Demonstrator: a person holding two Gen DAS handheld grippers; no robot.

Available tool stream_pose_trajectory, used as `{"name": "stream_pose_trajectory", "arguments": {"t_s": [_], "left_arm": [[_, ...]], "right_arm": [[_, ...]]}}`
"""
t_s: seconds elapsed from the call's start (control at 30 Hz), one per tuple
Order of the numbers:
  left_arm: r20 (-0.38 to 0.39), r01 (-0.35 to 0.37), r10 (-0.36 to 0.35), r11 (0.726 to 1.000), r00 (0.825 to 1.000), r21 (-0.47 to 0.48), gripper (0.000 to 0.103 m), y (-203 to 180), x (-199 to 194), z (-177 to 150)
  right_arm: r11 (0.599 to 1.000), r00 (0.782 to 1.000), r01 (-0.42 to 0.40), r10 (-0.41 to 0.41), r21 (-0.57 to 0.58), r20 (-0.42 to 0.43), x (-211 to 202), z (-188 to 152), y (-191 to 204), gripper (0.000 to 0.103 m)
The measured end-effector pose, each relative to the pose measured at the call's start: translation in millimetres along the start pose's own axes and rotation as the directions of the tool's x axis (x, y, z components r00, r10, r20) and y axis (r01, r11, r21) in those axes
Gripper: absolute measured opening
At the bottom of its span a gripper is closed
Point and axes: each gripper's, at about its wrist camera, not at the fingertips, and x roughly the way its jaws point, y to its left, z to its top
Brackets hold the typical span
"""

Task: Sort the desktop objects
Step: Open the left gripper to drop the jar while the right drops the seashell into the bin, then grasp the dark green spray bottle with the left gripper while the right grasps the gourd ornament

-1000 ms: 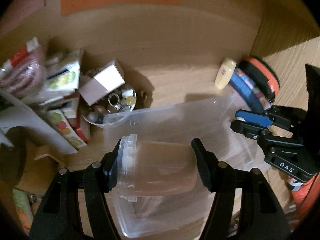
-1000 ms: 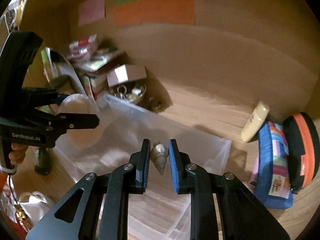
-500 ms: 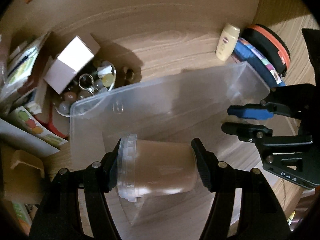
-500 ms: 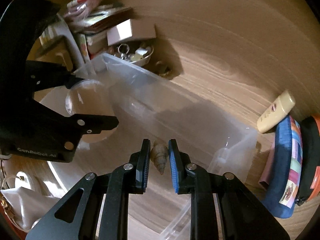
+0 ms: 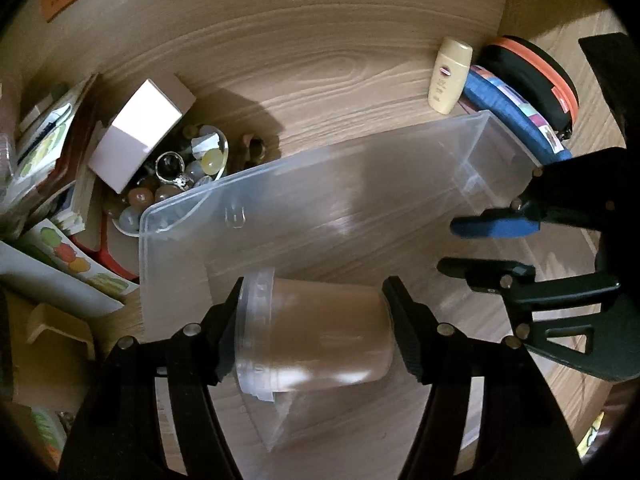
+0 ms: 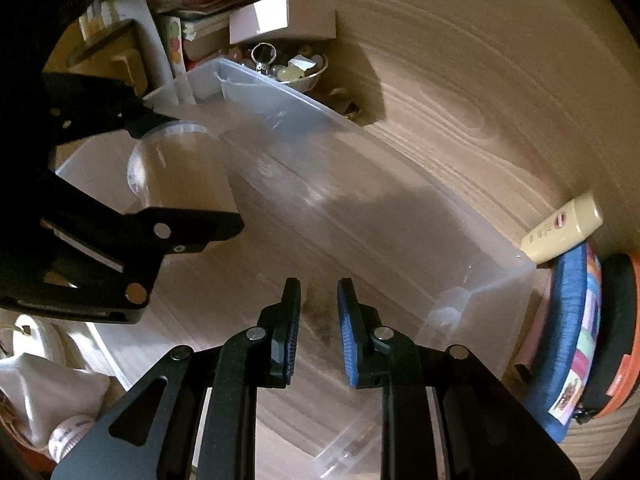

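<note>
Two hand-held grippers [image 6: 318, 312] [image 5: 312, 320], one jar [image 5: 316, 344], one bin [image 5: 360, 184]

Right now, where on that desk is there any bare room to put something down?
The bare wood behind the clear bin, between the trinket bowl and the cream bottle, is free. The left corner is crowded with books and a white box.

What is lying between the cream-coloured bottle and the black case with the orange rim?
A blue pouch with coloured patches lies there; both wrist views show it.
</note>
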Motion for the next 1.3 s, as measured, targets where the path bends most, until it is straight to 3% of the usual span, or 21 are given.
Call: {"name": "stream_pose_trajectory", "arguments": {"t_s": [0.13,0.37,0.5,0.93,1.3], "left_arm": [[0.000,0.007,-0.007,1.000,1.000,0.010,0.068,1,-5,-1],[0.040,-0.010,0.009,1.000,0.999,0.014,0.081,-3,-25,-4],[0.076,-0.026,0.025,1.000,0.997,0.012,0.089,-5,-43,-5],[0.204,-0.078,0.077,0.997,0.976,0.000,0.094,-12,-115,-28],[0.265,-0.114,0.121,0.993,0.957,-0.042,0.096,11,-157,-70]], "right_arm": [[0.999,0.999,0.028,-0.029,0.017,0.041,-9,2,-2,0.053],[0.998,0.994,0.054,-0.057,0.031,0.092,-36,-6,-3,0.060],[0.995,0.986,0.079,-0.088,0.068,0.141,-62,-9,-1,0.077],[0.986,0.959,0.086,-0.120,0.140,0.257,-124,-25,13,0.082],[0.984,0.934,0.079,-0.129,0.160,0.334,-164,-49,36,0.084]]}}
